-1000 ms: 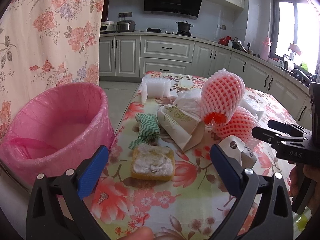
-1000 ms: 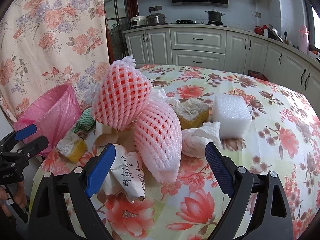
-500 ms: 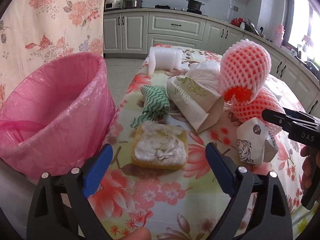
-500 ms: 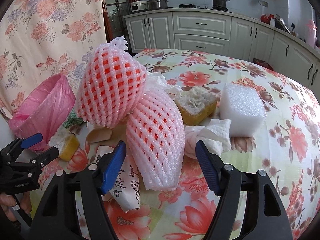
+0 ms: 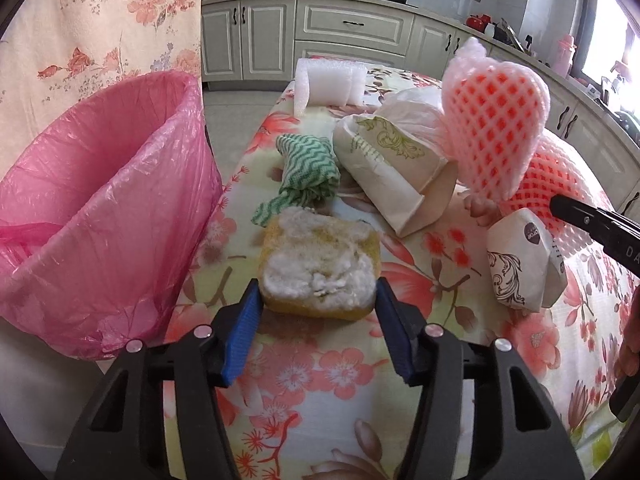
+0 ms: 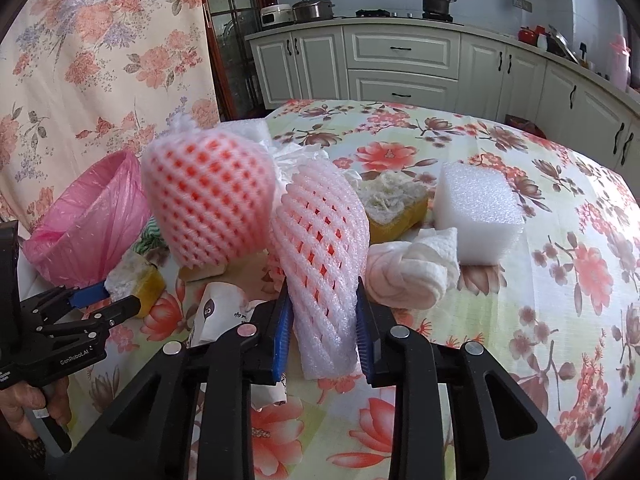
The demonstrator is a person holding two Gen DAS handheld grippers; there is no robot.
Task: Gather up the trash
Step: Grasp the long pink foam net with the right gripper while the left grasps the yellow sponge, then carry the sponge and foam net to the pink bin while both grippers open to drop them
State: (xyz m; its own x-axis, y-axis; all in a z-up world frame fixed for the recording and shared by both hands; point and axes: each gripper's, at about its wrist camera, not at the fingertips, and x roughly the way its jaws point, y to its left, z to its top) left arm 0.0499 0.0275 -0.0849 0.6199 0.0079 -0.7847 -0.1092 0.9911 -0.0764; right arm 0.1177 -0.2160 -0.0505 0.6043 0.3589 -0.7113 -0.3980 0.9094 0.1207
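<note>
- tablecloth (image 5: 344, 392) is pale yellow-green with big coral/pink flowers and brownish ones too
- bin liner (image 5: 96, 216) is see-through bubblegum pink
- sponge (image 5: 320, 268) up front is yellow with a white fuzzy top
- there's a second sponge (image 6: 394, 210), same yellow with an off-white top
- rag (image 5: 308, 168) is green and white zigzag stripes
- both foam fruit nets (image 6: 208, 204) (image 6: 322, 256) are pale pink mesh with orange-red showing through the holes
- paper bag (image 5: 392, 168) is cream with an olive-gold swirl print
- small packet (image 5: 516, 260) is white with dark scrollwork and a dark heart
- foam block (image 6: 476, 212) is plain white
- gripper pads (image 5: 242, 332) are bright blue, the frames are black
- curtain (image 5: 100, 20) is cream with pink roses
</note>
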